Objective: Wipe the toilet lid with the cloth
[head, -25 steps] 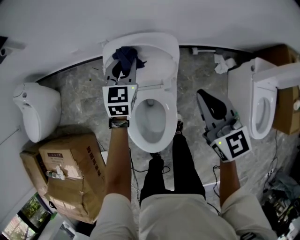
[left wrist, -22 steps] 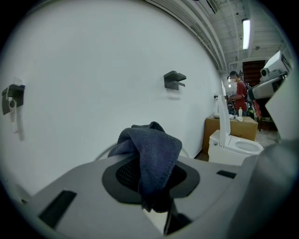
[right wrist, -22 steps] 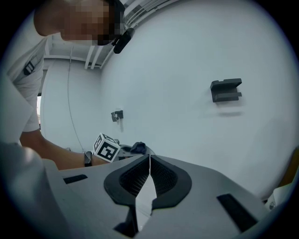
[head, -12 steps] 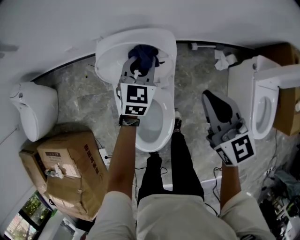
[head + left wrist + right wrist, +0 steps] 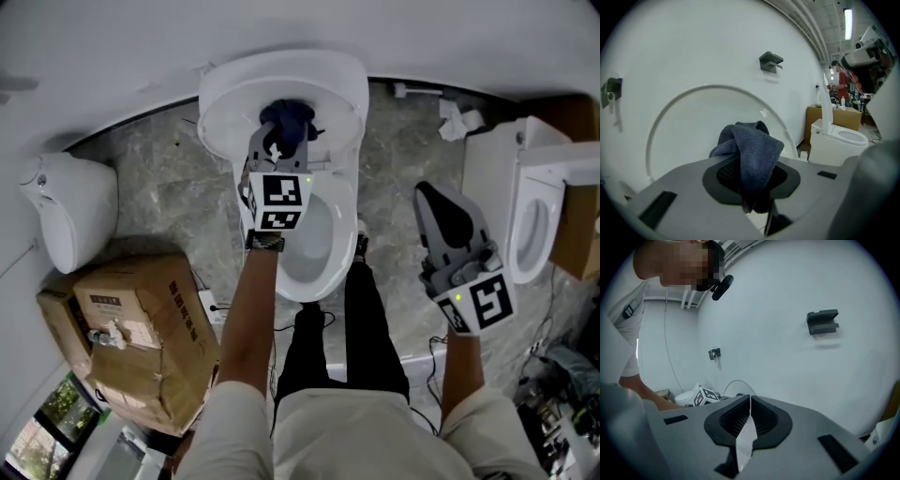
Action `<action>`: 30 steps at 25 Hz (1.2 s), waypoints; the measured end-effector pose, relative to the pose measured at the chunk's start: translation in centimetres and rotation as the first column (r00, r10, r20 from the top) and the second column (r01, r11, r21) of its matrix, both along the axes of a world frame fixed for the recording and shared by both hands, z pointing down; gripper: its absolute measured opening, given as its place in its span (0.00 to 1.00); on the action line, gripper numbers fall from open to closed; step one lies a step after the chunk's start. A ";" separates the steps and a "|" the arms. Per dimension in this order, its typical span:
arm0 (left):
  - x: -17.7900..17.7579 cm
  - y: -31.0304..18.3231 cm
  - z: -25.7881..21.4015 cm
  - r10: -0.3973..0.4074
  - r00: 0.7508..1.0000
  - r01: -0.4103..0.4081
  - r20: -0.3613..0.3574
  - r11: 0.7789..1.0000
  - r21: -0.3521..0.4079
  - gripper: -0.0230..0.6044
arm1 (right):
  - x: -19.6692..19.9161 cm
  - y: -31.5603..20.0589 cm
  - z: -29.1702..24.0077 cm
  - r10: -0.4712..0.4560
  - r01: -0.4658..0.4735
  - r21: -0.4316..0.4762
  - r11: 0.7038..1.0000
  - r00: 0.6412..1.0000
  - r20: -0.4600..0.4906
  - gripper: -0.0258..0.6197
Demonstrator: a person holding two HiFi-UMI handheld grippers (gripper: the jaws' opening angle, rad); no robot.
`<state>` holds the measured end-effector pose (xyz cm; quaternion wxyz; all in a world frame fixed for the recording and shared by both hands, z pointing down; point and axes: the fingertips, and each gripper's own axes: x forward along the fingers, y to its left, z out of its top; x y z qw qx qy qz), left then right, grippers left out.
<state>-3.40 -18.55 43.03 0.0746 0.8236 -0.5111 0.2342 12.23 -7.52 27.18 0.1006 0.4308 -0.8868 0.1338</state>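
Observation:
A white toilet stands against the wall with its lid raised; the lid fills the left gripper view. My left gripper is shut on a dark blue cloth, which bunches out between the jaws and lies against the inner face of the lid. The open seat and bowl lie just below it. My right gripper hangs off to the right of the toilet over the floor, shut with nothing between its pads.
A second toilet stands at the right, a white urinal-like fixture at the left. Cardboard boxes sit at the lower left. Crumpled paper lies on the grey stone floor. The person's legs stand in front of the bowl.
My left gripper moved with the cloth from the lid's left side toward its middle and lower down. The right gripper has barely shifted.

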 end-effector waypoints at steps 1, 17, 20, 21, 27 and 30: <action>-1.3 -0.1 -0.3 -0.024 1.000 0.024 0.004 1.000 0.006 0.18 | -0.3 -0.1 0.1 -0.002 0.002 -0.001 1.000 1.000 0.000 0.09; -14.4 0.8 1.1 -0.319 0.948 0.319 -0.011 0.947 0.047 0.18 | -2.8 -0.7 2.1 -0.021 0.020 -0.031 0.999 0.999 -0.032 0.09; -13.9 0.8 2.2 -0.340 0.939 0.341 -0.050 0.940 0.023 0.18 | -2.6 -0.8 2.3 -0.010 0.009 -0.043 0.999 0.999 -0.033 0.09; -13.5 0.8 2.5 -0.340 0.938 0.342 -0.063 0.940 0.015 0.18 | -2.5 -0.7 2.4 -0.009 0.008 -0.046 0.999 0.999 -0.033 0.09; -7.7 0.2 2.6 -0.233 0.966 0.235 -0.114 0.972 0.005 0.17 | -1.3 -0.7 3.1 0.003 -0.005 -0.062 0.998 1.000 -0.030 0.09; -5.0 0.0 2.2 -0.204 0.968 0.206 -0.145 0.979 0.002 0.17 | -0.6 -0.5 3.3 0.010 -0.012 -0.067 0.998 0.999 -0.033 0.09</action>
